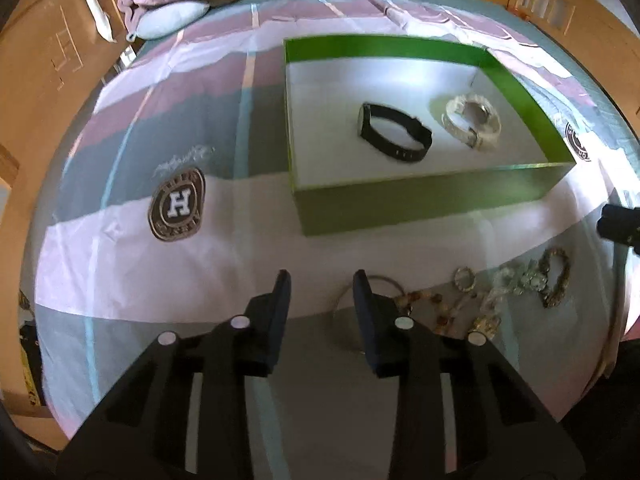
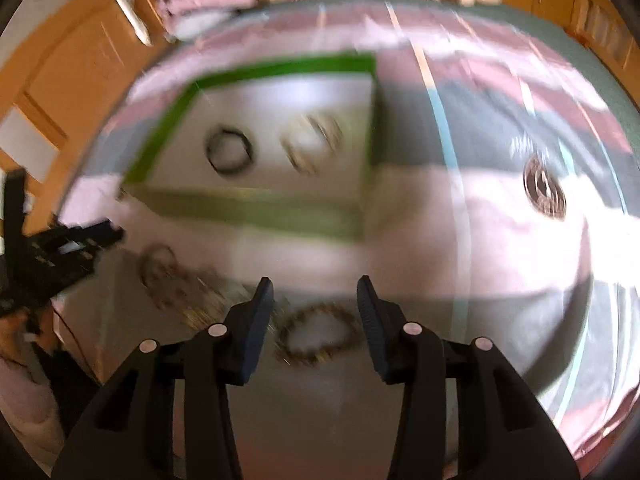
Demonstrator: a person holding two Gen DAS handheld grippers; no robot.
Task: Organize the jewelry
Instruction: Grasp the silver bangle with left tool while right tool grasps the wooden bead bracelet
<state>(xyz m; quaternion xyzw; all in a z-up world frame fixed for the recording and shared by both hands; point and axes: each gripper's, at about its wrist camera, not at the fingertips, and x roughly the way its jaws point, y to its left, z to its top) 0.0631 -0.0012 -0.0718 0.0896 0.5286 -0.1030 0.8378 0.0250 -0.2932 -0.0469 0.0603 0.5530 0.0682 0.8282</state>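
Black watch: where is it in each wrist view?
Left wrist: the black watch lies near the middle of the green box, left of the pale watch.
Right wrist: blurred, the black watch sits upper left of centre, in the box's left half.
Shared landmark: the green box.

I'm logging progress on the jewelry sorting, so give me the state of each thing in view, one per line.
Box: open, no lid, on the bedspread.
Black watch: in the box, strap looped.
White watch: in the box, beside the black one.
Jewelry pile: loose on the bedspread, outside the box.
Bracelet: on the bedspread, not gripped.
Left gripper: open, empty.
Right gripper: open, above the bracelet.
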